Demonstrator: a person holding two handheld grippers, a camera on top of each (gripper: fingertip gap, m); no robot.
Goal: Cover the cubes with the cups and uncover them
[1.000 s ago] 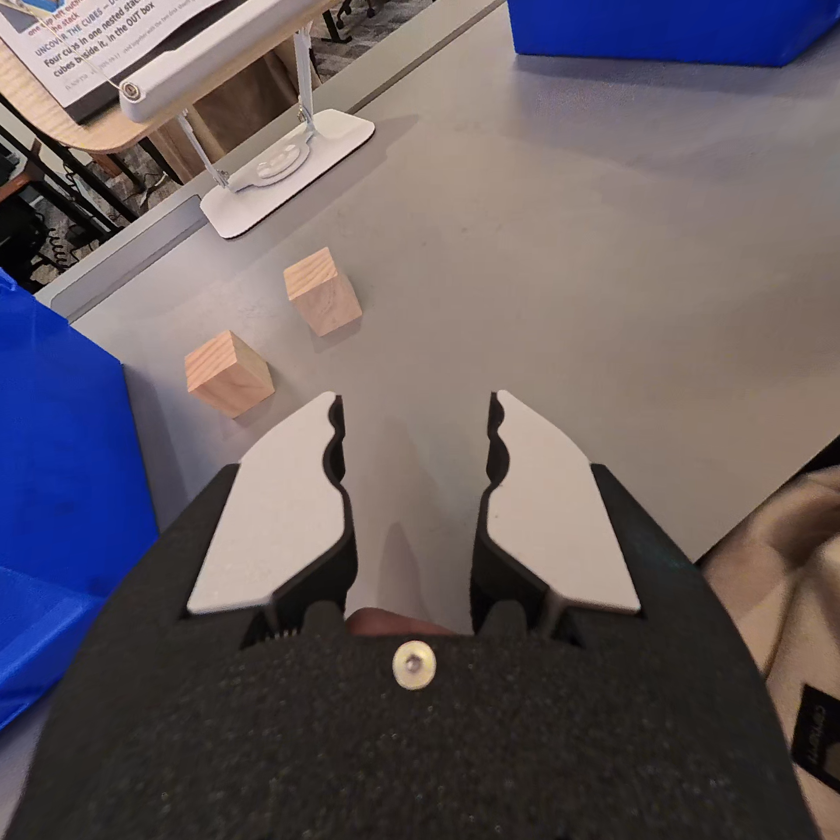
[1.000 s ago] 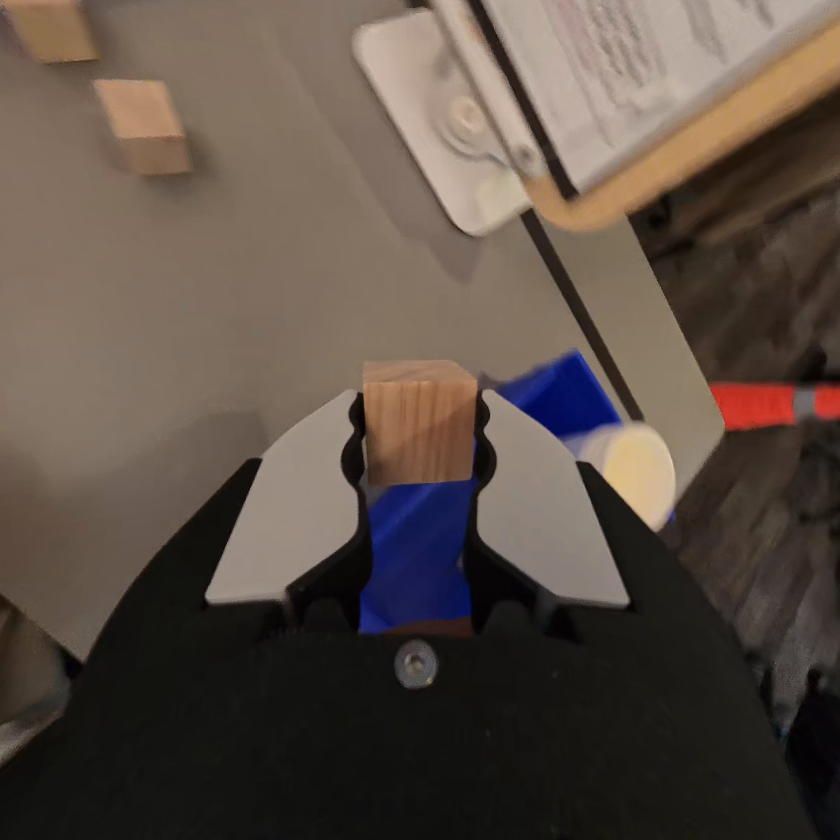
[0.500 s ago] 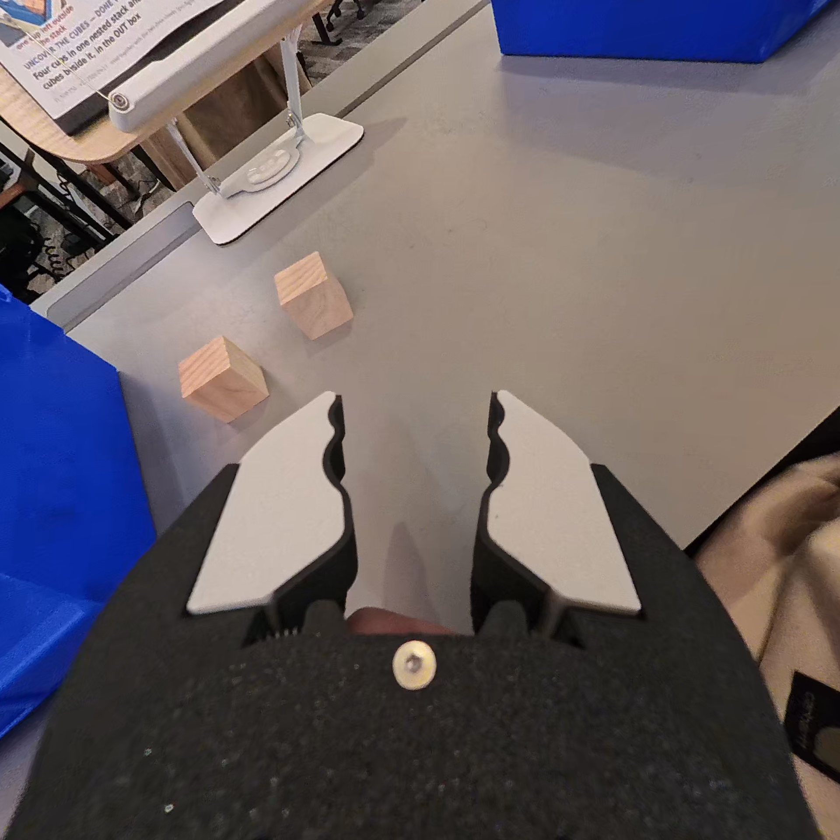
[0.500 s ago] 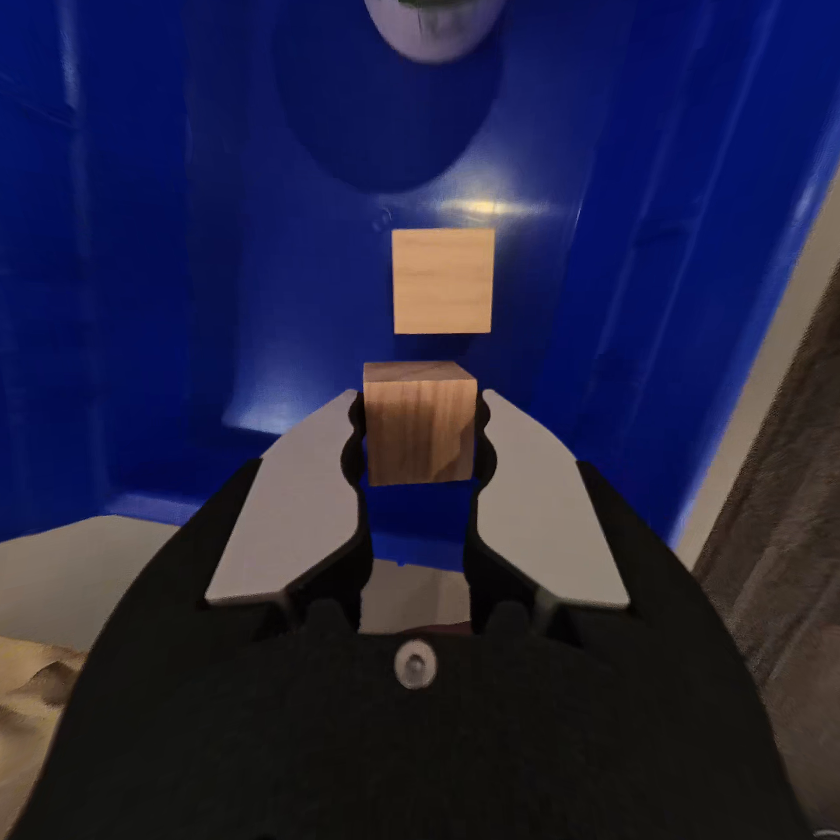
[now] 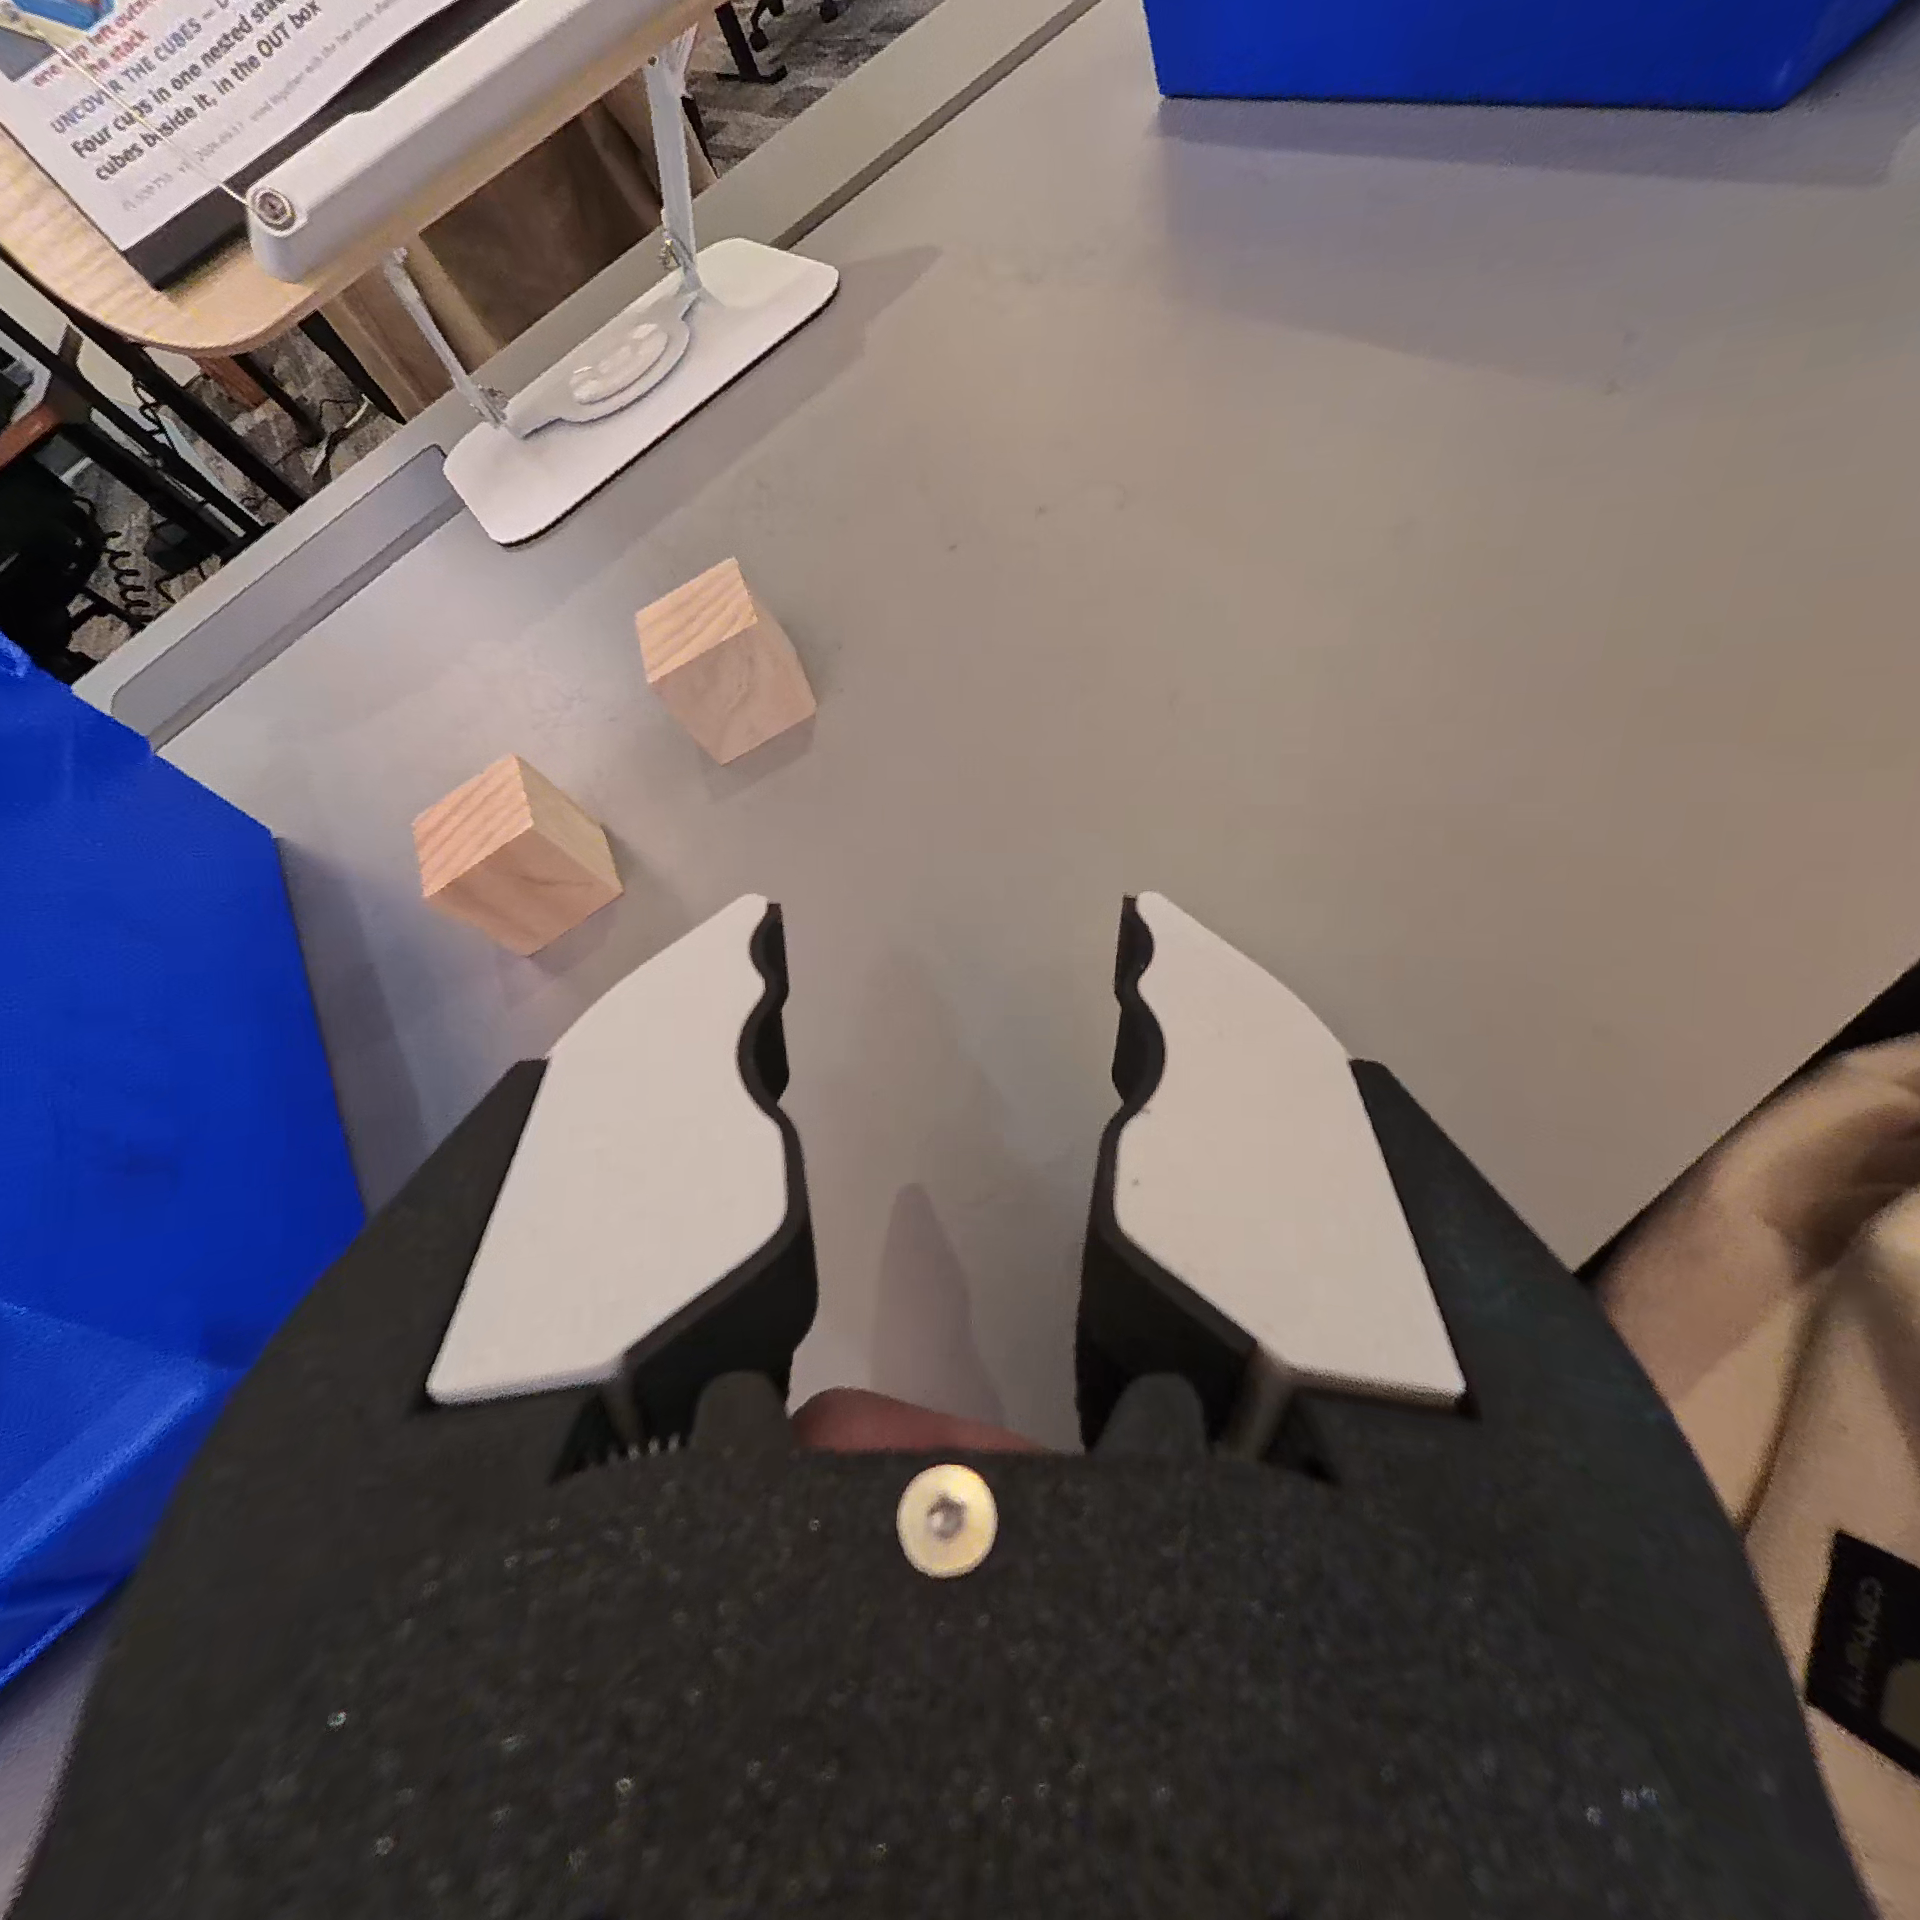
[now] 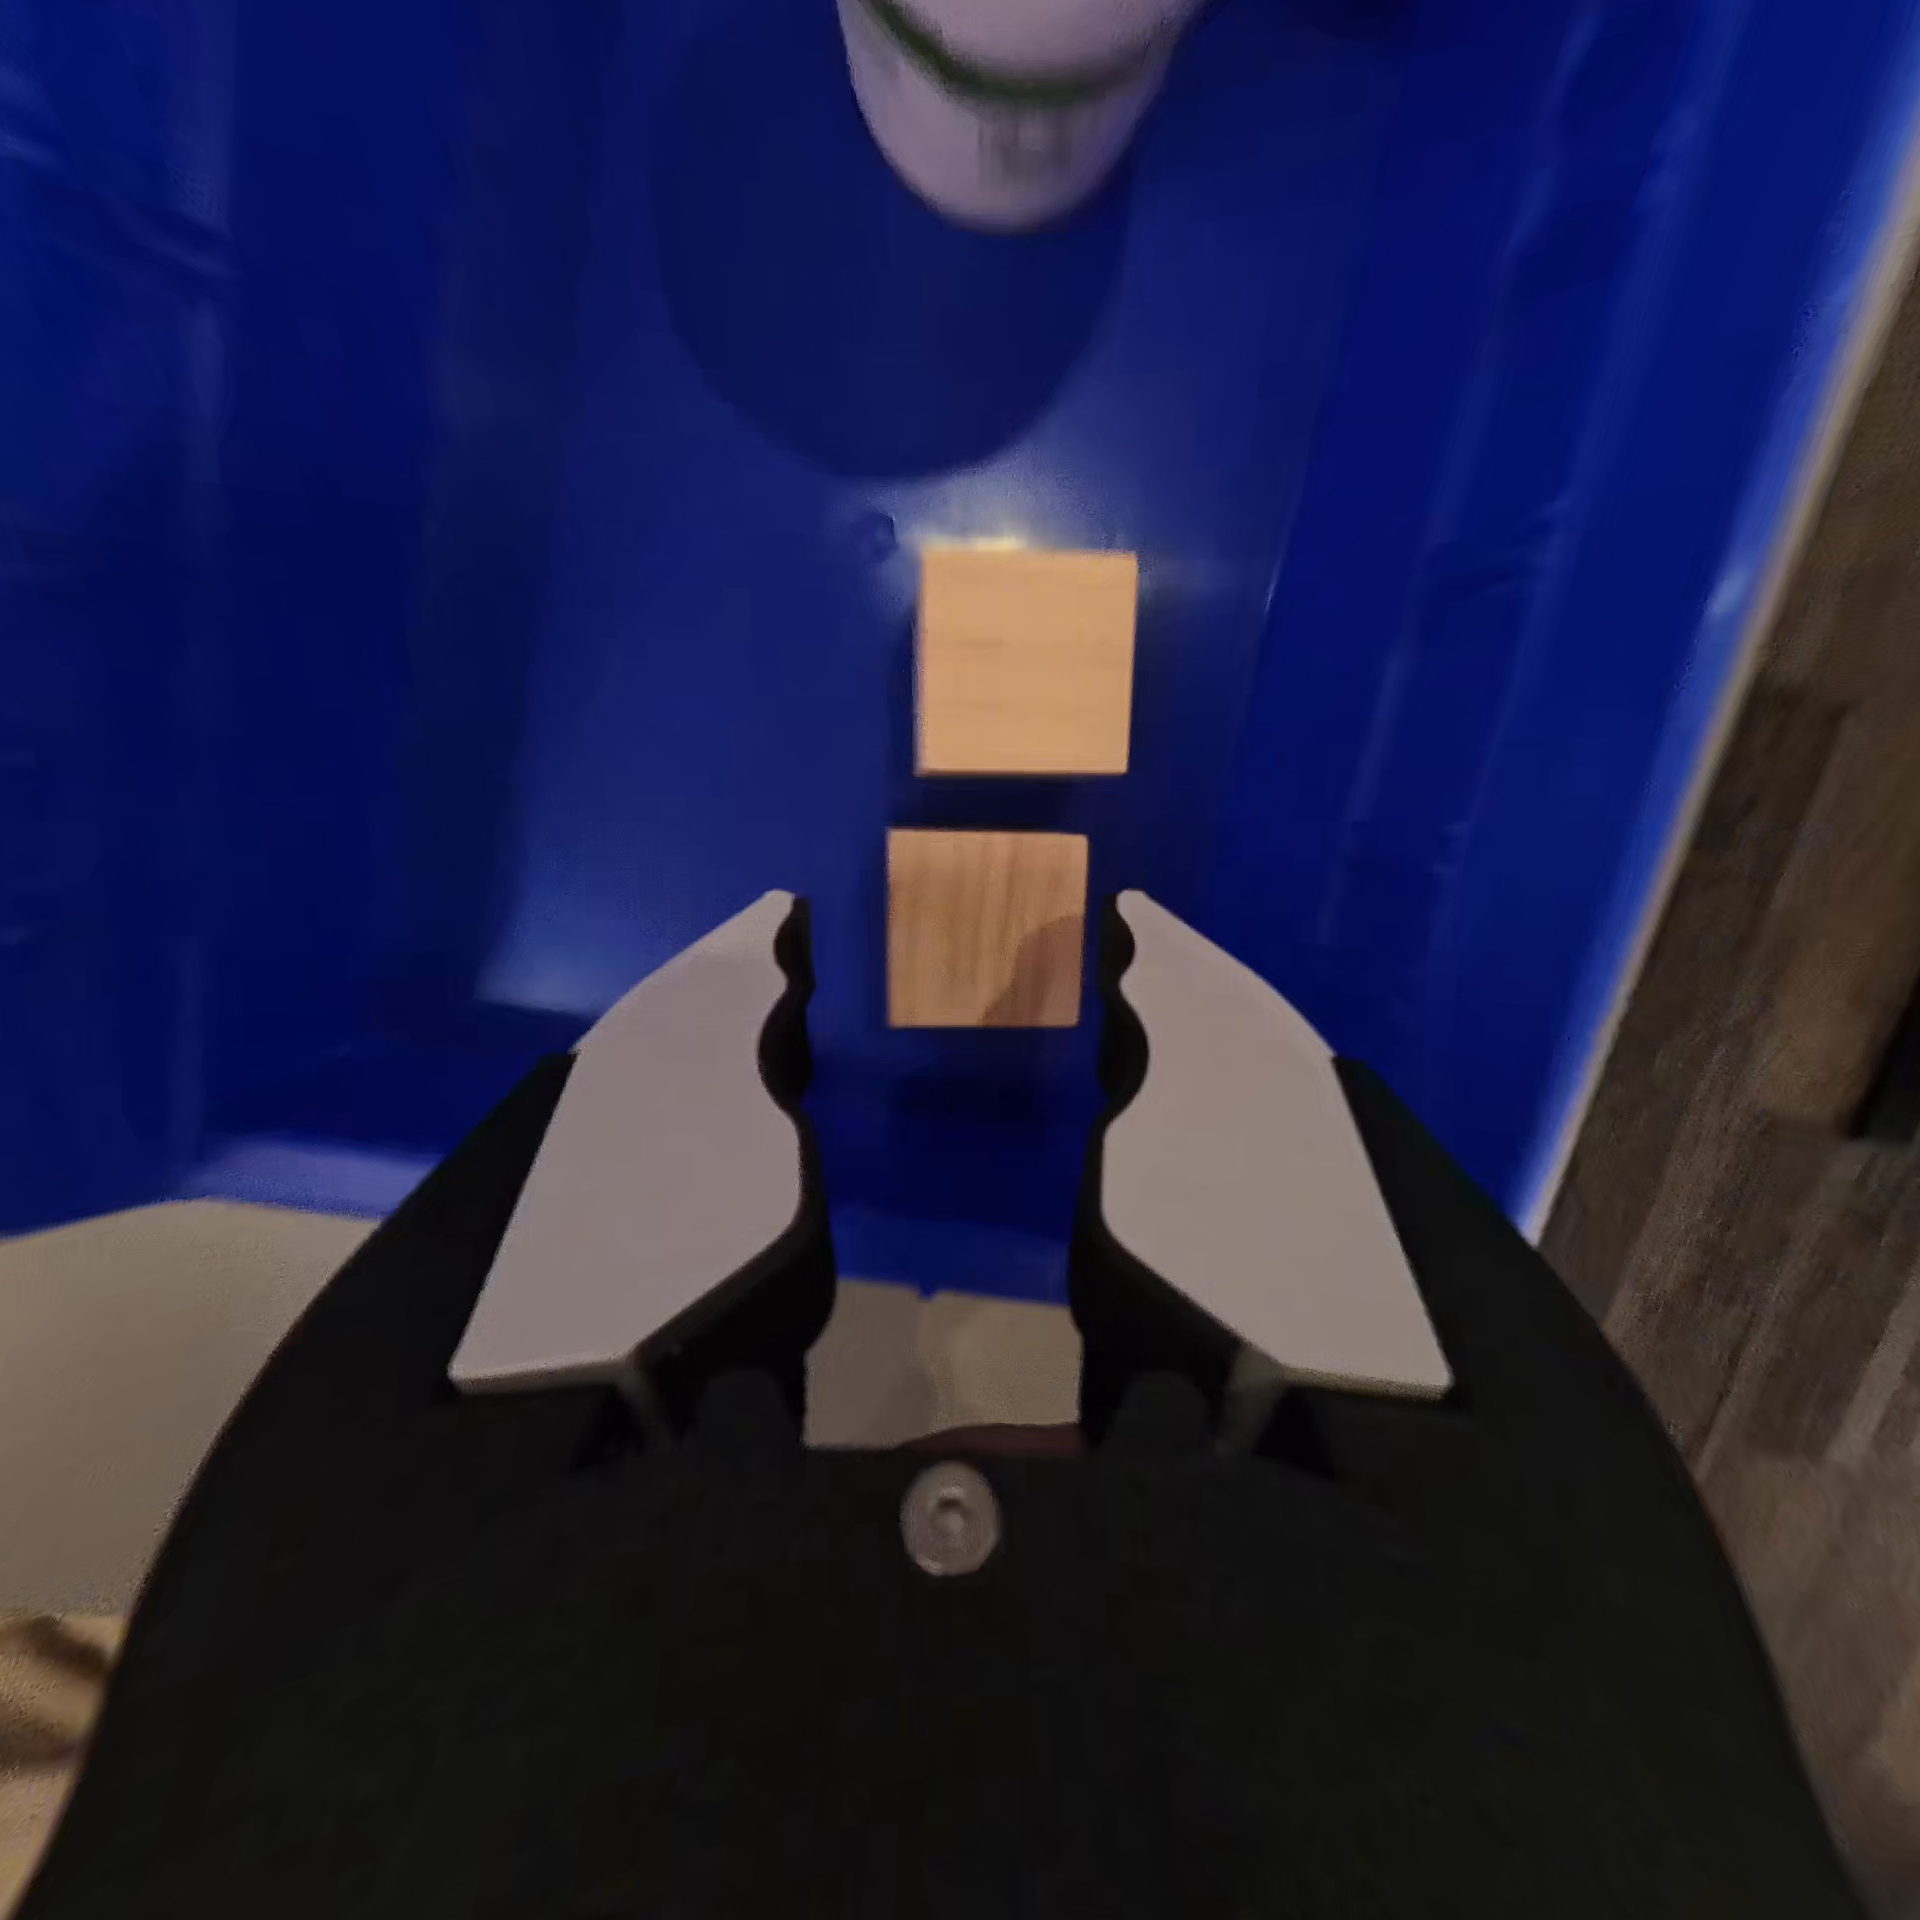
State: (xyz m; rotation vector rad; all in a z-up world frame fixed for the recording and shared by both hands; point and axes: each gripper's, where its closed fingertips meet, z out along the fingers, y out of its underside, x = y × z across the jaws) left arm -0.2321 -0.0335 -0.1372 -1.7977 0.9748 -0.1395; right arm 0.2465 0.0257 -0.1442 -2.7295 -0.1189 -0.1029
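Observation:
In the right wrist view my right gripper [image 6: 951,914] is open above a blue bin [image 6: 364,623]. A wooden cube [image 6: 985,928] sits between the spread fingertips, free of both pads. A second cube [image 6: 1024,662] lies on the bin floor just beyond it. A pale cup [image 6: 1013,114], blurred, is at the bin's far end. In the left wrist view my left gripper [image 5: 948,914] is open and empty over the grey table [image 5: 1299,644]. Two wooden cubes rest on the table ahead and to its left, one nearer [image 5: 514,854] and one farther [image 5: 724,675].
A white stand [image 5: 644,395] holding an instruction sheet sits at the table's far left edge. A blue bin [image 5: 135,1091] is at the left and another blue bin [image 5: 1507,47] at the far right. A person's beige sleeve [image 5: 1766,1299] is at the right.
My right gripper swung from over the table to over the blue bin, then opened and let go of the cube. My left gripper stayed open and barely shifted.

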